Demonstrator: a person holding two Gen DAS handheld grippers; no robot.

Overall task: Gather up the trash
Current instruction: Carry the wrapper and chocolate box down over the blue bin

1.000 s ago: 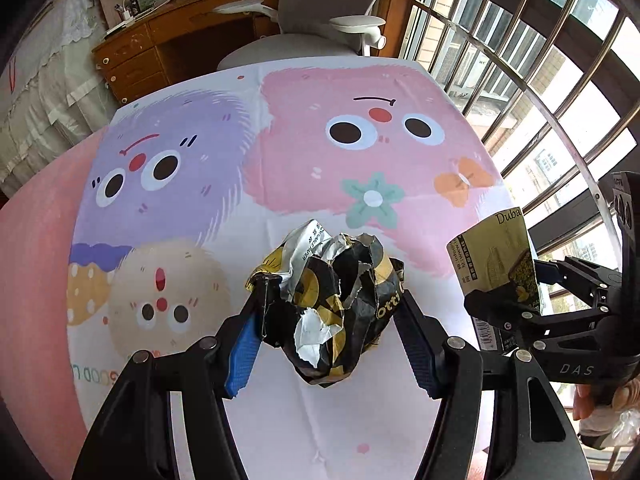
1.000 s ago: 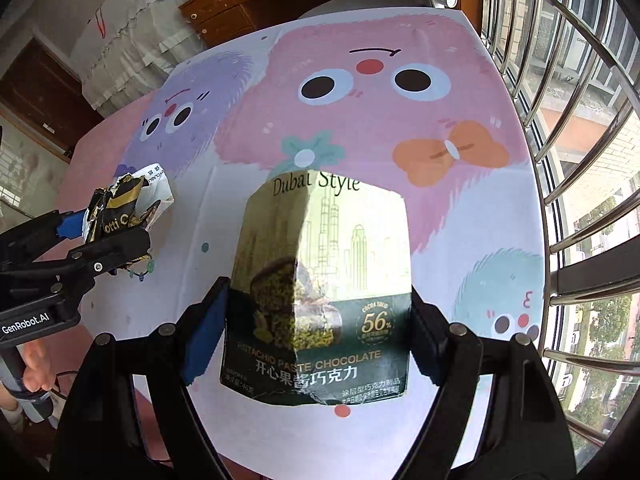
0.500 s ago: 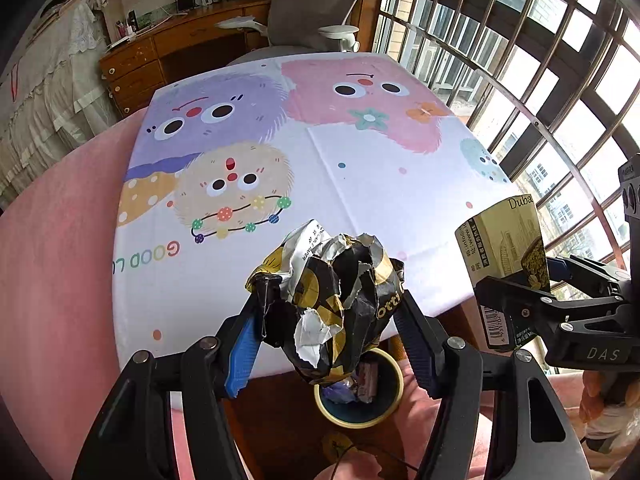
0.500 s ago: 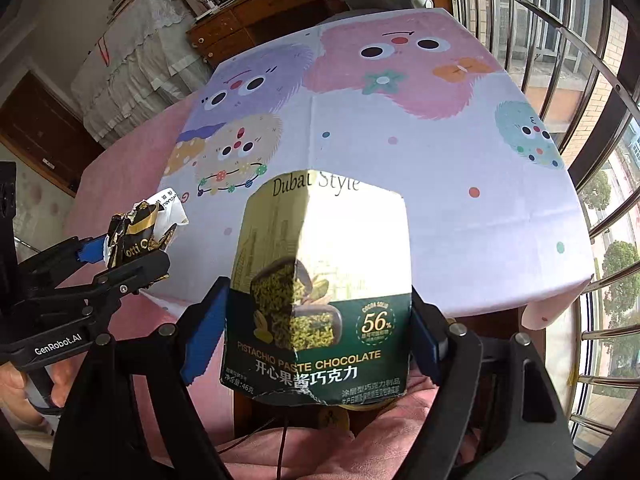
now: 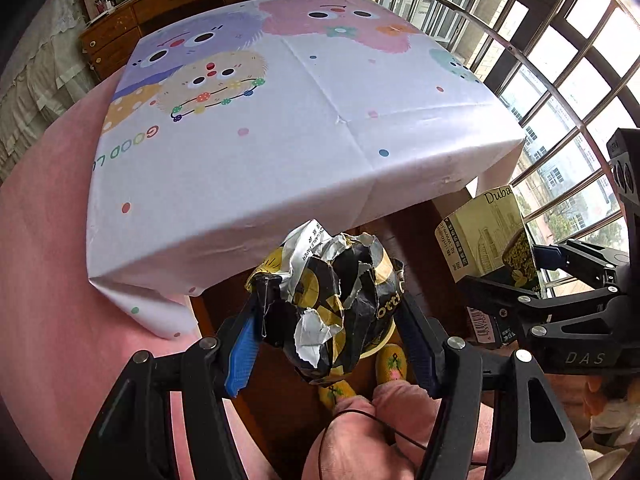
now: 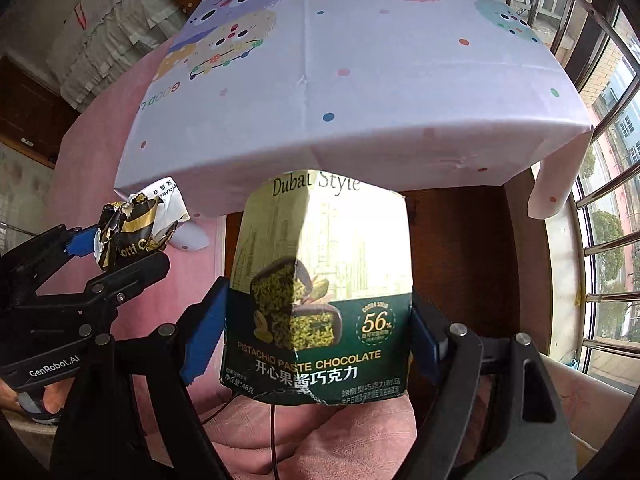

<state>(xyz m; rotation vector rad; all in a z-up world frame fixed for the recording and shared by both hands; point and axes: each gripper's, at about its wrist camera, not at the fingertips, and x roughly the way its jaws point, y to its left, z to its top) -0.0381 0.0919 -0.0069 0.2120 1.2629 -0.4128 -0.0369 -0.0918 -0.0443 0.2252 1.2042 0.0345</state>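
Holding the crumpled black-and-gold wrapper [image 5: 340,280] in the left gripper [image 5: 330,296], jaws closed on it from both sides, the wad bulging above and below the blue pads. Clamping the green pistachio chocolate packet [image 6: 320,240] in the right gripper [image 6: 316,312], jaws pressing its two side edges, the packet standing upright with its long axis running forward along the fingers and its printed face toward the camera. Hanging both loads off the near edge of the counter [image 5: 280,140], which lies ahead of and beyond both sets of jaws, with nothing left on its cartoon cloth in view. Showing, directly beneath the left jaws and mostly hidden by the wrapper, a sliver of pale yellow rim [image 5: 383,343], probably the bin, though too covered to tell for sure. Judging the collecting as done and the drop as pending: the left jaws looking nearer, almost straight above that rim, so needing only to open; the right jaws sitting off to the side, with the packet likely needing carrying across and tipping end-down to fit.
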